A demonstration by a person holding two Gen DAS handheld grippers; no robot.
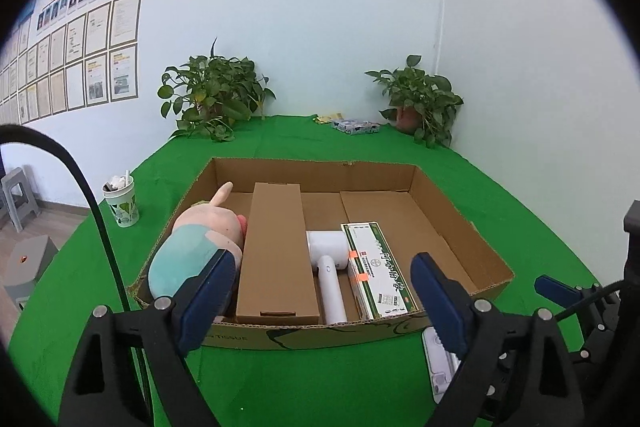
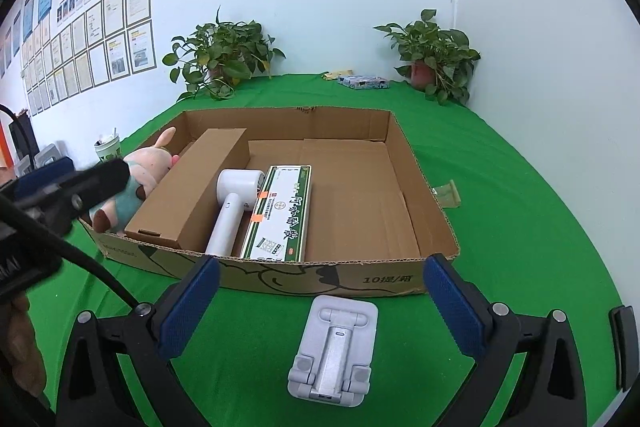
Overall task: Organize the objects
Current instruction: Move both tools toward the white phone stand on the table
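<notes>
My right gripper (image 2: 320,291) has its jaws spread wide over the green cloth (image 2: 520,247), and the grey stand (image 2: 334,351) lies flat between them, not touched. Just past it is the tray (image 2: 320,277), holding a plush (image 2: 136,183), brown box (image 2: 192,187), dryer (image 2: 230,205) and green carton (image 2: 280,215) side by side. The left gripper (image 2: 60,191) pokes in at the left edge.

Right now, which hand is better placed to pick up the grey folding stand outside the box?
Right. Its gripper is open with the stand centred before it; the left gripper faces the box.
</notes>
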